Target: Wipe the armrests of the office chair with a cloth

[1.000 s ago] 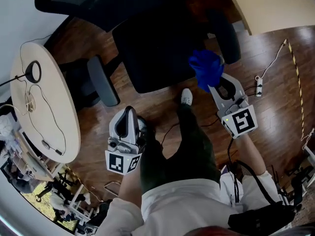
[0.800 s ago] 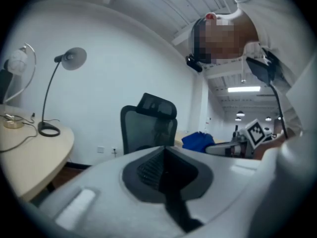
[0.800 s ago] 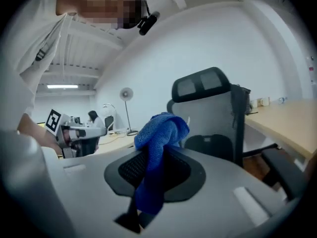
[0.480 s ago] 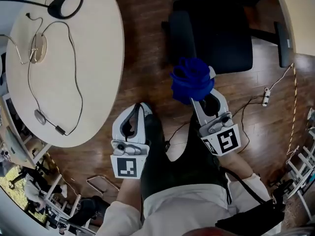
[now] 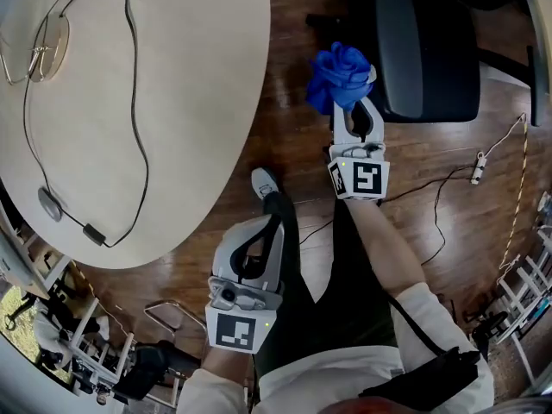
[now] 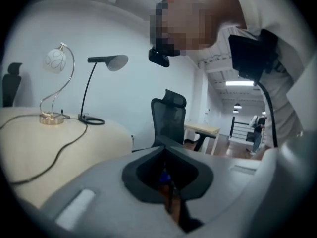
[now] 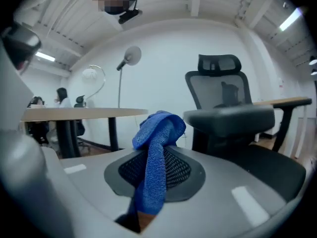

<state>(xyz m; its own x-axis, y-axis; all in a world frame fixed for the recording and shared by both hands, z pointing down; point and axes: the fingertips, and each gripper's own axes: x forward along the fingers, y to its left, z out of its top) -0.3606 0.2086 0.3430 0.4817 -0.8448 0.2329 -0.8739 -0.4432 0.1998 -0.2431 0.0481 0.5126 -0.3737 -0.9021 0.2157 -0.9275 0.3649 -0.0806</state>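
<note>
A bunched blue cloth [image 5: 342,76] sticks up out of my right gripper [image 5: 354,103], which is shut on it. In the head view the cloth sits just left of the office chair's grey armrest pad [image 5: 398,48], close to it but apart. The right gripper view shows the cloth [image 7: 157,150] draped over the jaws, the armrest [image 7: 229,119] just beyond at the right, and the chair's mesh back and headrest [image 7: 219,63] behind. My left gripper [image 5: 261,228] hangs low by the person's leg, shut with nothing in it. Its own view looks past a distant chair [image 6: 169,115].
A pale oval table [image 5: 164,119] with a cable and a lamp base fills the left of the head view. Cables [image 5: 448,175] run over the wooden floor right of the chair. A shoe [image 5: 264,182] stands between the grippers. A second table [image 7: 81,114] stands left in the right gripper view.
The right gripper with the cloth has moved forward, up beside the chair's armrest. The left gripper has dropped back toward the body. The head view has swung, so the table now fills the left.
</note>
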